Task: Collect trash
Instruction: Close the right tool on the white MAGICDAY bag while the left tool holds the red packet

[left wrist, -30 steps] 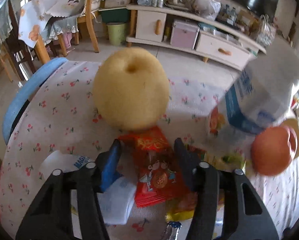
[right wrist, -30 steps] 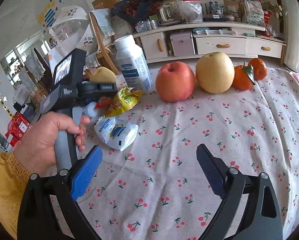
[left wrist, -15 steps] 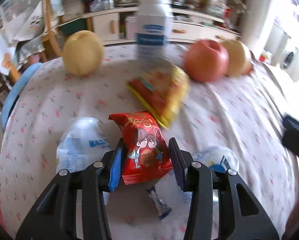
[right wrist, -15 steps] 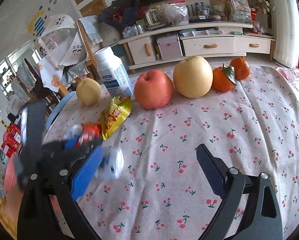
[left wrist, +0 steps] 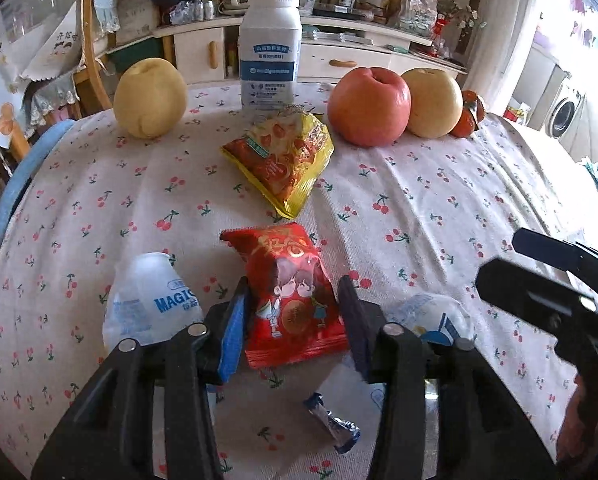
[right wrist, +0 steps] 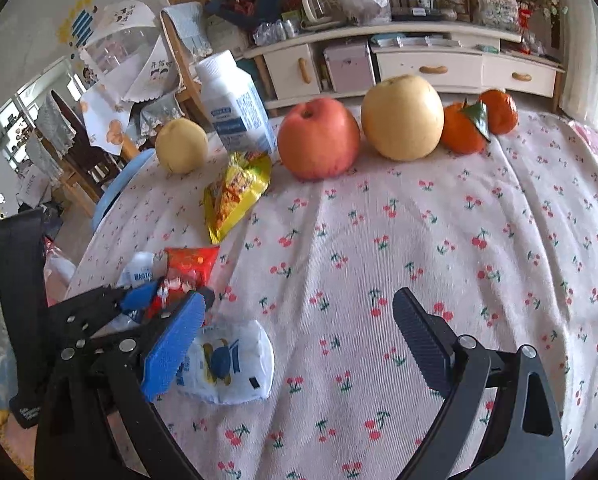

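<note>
My left gripper point(left wrist: 293, 320) is shut on a red snack packet point(left wrist: 291, 292) and holds it above the cherry-print tablecloth point(left wrist: 439, 200). The packet also shows in the right wrist view point(right wrist: 187, 268), in the left gripper point(right wrist: 167, 292). A yellow snack packet point(left wrist: 283, 160) lies flat beyond it. A white MAGIC pouch point(left wrist: 151, 300) lies left of the left gripper, another white pouch point(left wrist: 431, 316) to its right, and a small blue wrapper point(left wrist: 333, 428) below it. My right gripper point(right wrist: 295, 344) is open and empty above the cloth, beside the white pouch point(right wrist: 227, 360).
A pear point(left wrist: 150, 97), a white bottle point(left wrist: 270, 48), a red apple point(left wrist: 369, 106), a second pear point(left wrist: 433, 102) and tangerines point(right wrist: 479, 120) stand along the far edge. A blue chair point(left wrist: 23, 172) is at the table's left. Cabinets point(right wrist: 439, 68) stand behind.
My left gripper has closed on the red packet, lifted it and pulled back from the pear. My right gripper has stayed open and shifted little.
</note>
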Action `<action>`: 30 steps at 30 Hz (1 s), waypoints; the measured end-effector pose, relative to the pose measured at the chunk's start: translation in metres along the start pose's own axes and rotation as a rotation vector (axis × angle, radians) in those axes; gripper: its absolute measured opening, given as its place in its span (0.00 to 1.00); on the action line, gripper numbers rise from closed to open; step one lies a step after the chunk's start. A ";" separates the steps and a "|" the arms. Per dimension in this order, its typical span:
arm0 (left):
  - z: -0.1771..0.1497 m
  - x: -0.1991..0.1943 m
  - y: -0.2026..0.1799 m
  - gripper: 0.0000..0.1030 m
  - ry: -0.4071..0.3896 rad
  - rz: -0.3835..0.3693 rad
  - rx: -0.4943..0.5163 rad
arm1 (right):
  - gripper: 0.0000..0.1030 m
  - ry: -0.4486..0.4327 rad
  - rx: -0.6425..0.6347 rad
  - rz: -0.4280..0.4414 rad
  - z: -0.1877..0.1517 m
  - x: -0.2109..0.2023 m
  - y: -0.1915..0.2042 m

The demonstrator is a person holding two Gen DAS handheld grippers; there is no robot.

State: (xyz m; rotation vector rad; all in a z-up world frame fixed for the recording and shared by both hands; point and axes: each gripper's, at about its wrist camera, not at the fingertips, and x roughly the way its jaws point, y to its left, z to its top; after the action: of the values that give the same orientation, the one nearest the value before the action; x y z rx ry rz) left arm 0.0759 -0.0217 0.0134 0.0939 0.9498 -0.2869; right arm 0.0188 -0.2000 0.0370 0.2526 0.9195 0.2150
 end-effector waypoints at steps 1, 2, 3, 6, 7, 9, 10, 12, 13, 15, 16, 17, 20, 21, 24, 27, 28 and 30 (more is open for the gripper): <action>-0.001 0.000 -0.002 0.41 -0.003 0.004 0.002 | 0.91 0.007 -0.003 0.007 -0.002 0.000 0.000; -0.002 -0.001 -0.002 0.40 -0.007 0.007 0.003 | 0.91 0.016 -0.009 0.012 -0.004 0.000 0.001; -0.003 -0.002 -0.001 0.39 -0.010 0.007 -0.001 | 0.91 0.022 -0.017 0.011 -0.006 0.001 0.002; -0.009 -0.007 0.000 0.38 -0.014 0.007 -0.010 | 0.91 0.027 -0.044 0.007 -0.008 0.001 0.006; -0.011 -0.011 0.002 0.38 -0.020 0.007 -0.017 | 0.91 0.028 -0.048 0.013 -0.009 0.001 0.006; -0.013 -0.017 0.005 0.37 -0.031 0.002 -0.030 | 0.91 0.035 -0.057 0.029 -0.010 0.002 0.009; -0.014 -0.023 0.008 0.37 -0.042 -0.003 -0.041 | 0.91 0.040 -0.069 0.035 -0.012 0.002 0.012; -0.017 -0.036 0.014 0.37 -0.064 -0.013 -0.064 | 0.91 0.049 -0.092 0.033 -0.014 0.005 0.017; -0.018 -0.041 0.016 0.37 -0.071 -0.016 -0.072 | 0.91 0.051 -0.098 0.031 -0.014 0.005 0.019; -0.023 -0.052 0.021 0.37 -0.087 -0.018 -0.091 | 0.91 0.042 -0.109 0.022 -0.014 0.006 0.021; -0.026 -0.061 0.026 0.37 -0.098 -0.016 -0.103 | 0.91 0.036 -0.111 0.020 -0.013 0.006 0.022; -0.029 -0.066 0.029 0.37 -0.104 -0.014 -0.109 | 0.91 0.028 -0.114 0.021 -0.012 0.005 0.022; -0.037 -0.083 0.040 0.37 -0.128 -0.009 -0.132 | 0.91 0.008 -0.120 0.025 -0.010 0.005 0.025; -0.041 -0.090 0.048 0.37 -0.140 -0.002 -0.146 | 0.91 0.002 -0.121 0.027 -0.009 0.005 0.025; -0.050 -0.105 0.067 0.37 -0.175 0.017 -0.179 | 0.91 0.001 -0.109 0.050 -0.008 0.007 0.029; -0.056 -0.115 0.091 0.37 -0.201 0.030 -0.221 | 0.91 -0.005 -0.095 0.111 -0.008 0.006 0.039; -0.057 -0.118 0.099 0.37 -0.209 0.034 -0.236 | 0.91 -0.012 -0.104 0.124 -0.008 0.004 0.045; -0.061 -0.121 0.114 0.37 -0.222 0.042 -0.264 | 0.91 -0.036 -0.139 0.146 -0.010 0.000 0.061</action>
State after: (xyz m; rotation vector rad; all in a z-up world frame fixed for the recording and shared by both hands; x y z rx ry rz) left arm -0.0058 0.1245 0.0711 -0.1573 0.7563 -0.1285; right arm 0.0065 -0.1414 0.0501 0.1941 0.8468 0.4069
